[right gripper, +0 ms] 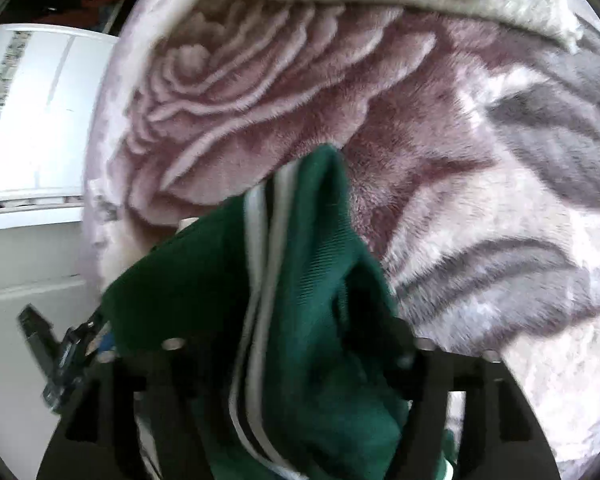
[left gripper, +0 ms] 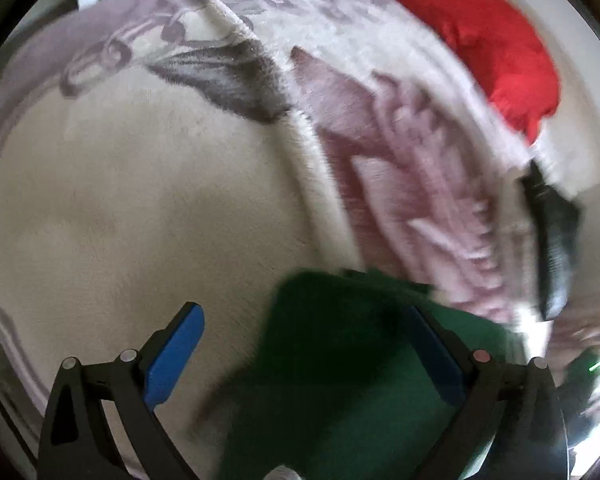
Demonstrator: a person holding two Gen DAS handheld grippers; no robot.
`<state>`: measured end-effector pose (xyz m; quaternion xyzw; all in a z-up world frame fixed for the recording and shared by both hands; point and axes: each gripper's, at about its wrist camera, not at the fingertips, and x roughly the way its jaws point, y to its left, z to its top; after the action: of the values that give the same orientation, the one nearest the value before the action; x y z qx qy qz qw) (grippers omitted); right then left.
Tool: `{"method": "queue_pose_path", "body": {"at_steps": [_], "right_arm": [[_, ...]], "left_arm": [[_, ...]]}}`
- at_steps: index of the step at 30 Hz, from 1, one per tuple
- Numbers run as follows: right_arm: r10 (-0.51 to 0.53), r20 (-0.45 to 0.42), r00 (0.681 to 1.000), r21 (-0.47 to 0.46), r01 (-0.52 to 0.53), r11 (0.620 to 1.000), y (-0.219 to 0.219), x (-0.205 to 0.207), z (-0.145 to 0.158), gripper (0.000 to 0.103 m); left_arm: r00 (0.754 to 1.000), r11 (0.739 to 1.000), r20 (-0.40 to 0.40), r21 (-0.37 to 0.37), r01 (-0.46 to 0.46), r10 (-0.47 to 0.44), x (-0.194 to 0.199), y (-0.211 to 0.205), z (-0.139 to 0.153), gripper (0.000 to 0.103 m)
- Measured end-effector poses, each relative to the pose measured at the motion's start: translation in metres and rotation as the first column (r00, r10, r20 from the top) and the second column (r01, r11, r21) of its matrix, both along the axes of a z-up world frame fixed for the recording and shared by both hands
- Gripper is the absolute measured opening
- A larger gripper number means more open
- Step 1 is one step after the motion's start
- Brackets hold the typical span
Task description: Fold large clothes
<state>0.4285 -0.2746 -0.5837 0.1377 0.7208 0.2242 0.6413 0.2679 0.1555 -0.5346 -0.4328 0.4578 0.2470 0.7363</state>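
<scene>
lying between both grippers (left gripper: 300, 344) (right gripper: 284, 340), seemingly loose: green garment (right gripper: 316, 280).

Left gripper (left gripper: 304, 350) jaws wide (pads blue); right gripper (right gripper: 260, 344) cloth-draped.

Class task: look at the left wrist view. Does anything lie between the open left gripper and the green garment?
Nothing visible does. The green garment already lies between the left gripper's spread fingers, on the blanket, with no other item over it.
</scene>
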Motion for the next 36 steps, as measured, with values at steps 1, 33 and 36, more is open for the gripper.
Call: {"method": "queue_pose_path", "body": {"at_steps": [1, 33, 36], "right_arm": [[0.007, 0.016, 1.000, -0.004, -0.007, 1.000, -0.005, -0.002, 0.005, 0.088], [0.132, -0.197, 0.971, 0.434, -0.034, 0.900, -0.033, -0.068, -0.091, 0.063], [0.053, -0.230, 0.972, 0.435, 0.054, 0.899, -0.044, -0.080, -0.084, 0.050]], "left_arm": [[1.000, 1.000, 0.015, -0.006, -0.002, 0.002, -0.006, -0.006, 0.004, 0.103], [0.964, 0.979, 0.263, -0.187, 0.079, -0.028, -0.032, -0.042, -0.046, 0.055], [0.959, 0.977, 0.278, -0.176, 0.117, -0.064, -0.025, -0.038, -0.029, 0.046]]}}
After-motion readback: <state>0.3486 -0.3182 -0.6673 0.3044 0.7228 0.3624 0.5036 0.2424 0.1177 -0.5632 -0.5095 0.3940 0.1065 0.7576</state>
